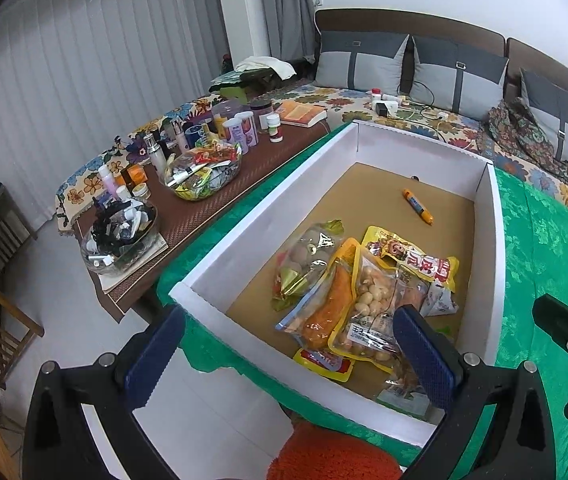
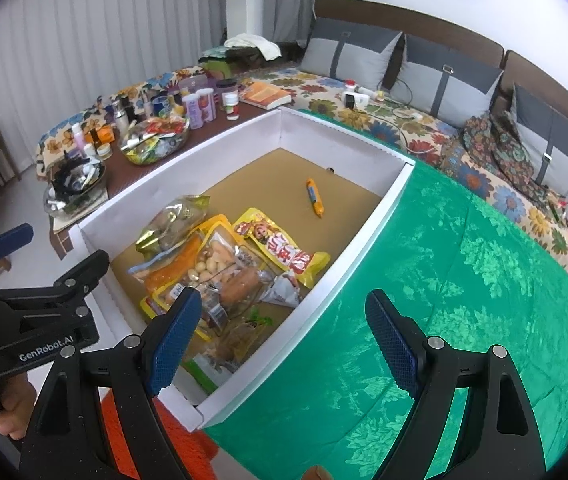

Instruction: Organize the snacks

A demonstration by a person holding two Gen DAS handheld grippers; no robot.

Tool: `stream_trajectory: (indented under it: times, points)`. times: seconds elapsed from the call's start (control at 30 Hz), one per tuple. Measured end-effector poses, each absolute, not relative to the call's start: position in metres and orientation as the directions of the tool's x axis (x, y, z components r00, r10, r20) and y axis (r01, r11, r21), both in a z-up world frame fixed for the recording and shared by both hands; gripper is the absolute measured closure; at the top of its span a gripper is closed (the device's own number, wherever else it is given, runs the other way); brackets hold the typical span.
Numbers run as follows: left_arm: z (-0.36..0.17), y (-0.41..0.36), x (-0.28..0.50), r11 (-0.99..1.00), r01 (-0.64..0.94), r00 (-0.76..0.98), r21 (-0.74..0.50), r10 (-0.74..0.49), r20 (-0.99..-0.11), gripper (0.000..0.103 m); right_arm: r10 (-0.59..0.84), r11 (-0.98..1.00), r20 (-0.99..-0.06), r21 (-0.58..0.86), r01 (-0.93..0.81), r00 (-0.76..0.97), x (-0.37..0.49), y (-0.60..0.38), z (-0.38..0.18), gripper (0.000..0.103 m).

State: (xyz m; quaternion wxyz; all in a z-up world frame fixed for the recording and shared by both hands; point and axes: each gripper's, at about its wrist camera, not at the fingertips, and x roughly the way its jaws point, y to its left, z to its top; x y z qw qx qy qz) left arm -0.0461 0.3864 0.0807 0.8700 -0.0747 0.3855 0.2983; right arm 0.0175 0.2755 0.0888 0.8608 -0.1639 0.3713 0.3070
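Far to your left, a brown side table (image 1: 220,204) carries a clear bowl of sachets (image 1: 204,172) and a cluster of bottles and jars (image 1: 228,128). Next comes your left gripper (image 1: 290,354), jaws spread wide and holding nothing; its left finger hangs outside the near wall of the white box (image 1: 284,176), while its right fingertip (image 1: 416,332) sits over the heap of snacks inside. That heap lies in the near half of the box: a clear pouch of pale round balls (image 1: 372,304), an orange sausage pack (image 1: 328,308) beside it, a gold-trimmed bag (image 1: 308,256) just behind, and a yellow packet with red lettering (image 1: 416,258) to the right. A single orange stick snack (image 1: 418,206) lies apart, toward the far wall. Your right gripper (image 2: 284,328) is also wide and empty, straddling the box's right wall, its right finger over the green cloth (image 2: 464,280).
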Motion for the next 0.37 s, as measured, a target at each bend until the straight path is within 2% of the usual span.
stream_trajectory:
  times: [0.37]
  points:
    - [0.0811,0.3862,-0.0497,0.825,-0.562,0.554,0.064,0.432,-0.711,0.0,0.408,0.756,-0.753,-0.038,-0.654,0.516,0.018,0.2815,0.0839,0.016]
